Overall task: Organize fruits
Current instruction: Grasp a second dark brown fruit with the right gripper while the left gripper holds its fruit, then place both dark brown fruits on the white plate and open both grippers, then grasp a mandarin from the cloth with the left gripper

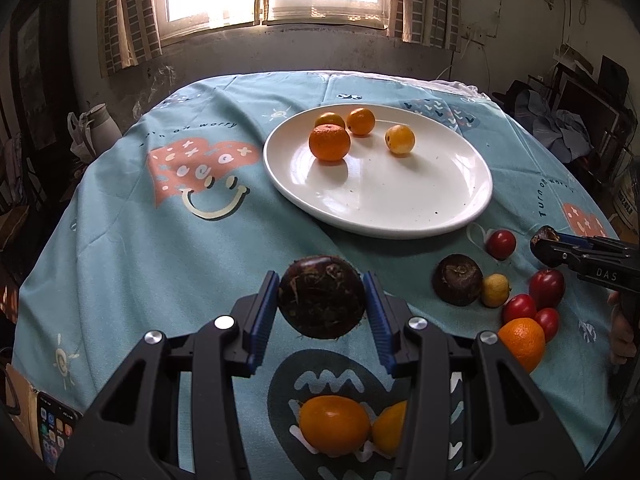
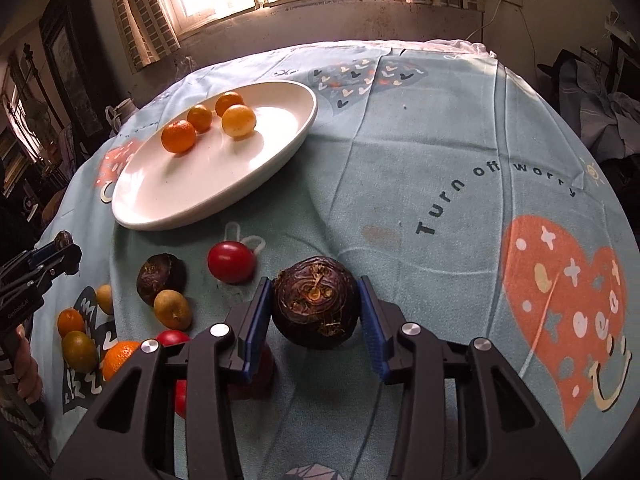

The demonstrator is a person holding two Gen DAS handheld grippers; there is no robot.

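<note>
My left gripper is shut on a dark brown water chestnut, held above the cloth. My right gripper is shut on another dark water chestnut; it also shows at the right of the left wrist view. A white plate holds several small oranges and a yellow fruit. On the cloth lie a third water chestnut, red fruits, a small yellow fruit and an orange. Two oranges lie under my left gripper.
The round table has a teal patterned cloth. A phone lies at the near left edge. A window and curtains are behind the table. Clutter stands at the right of the room.
</note>
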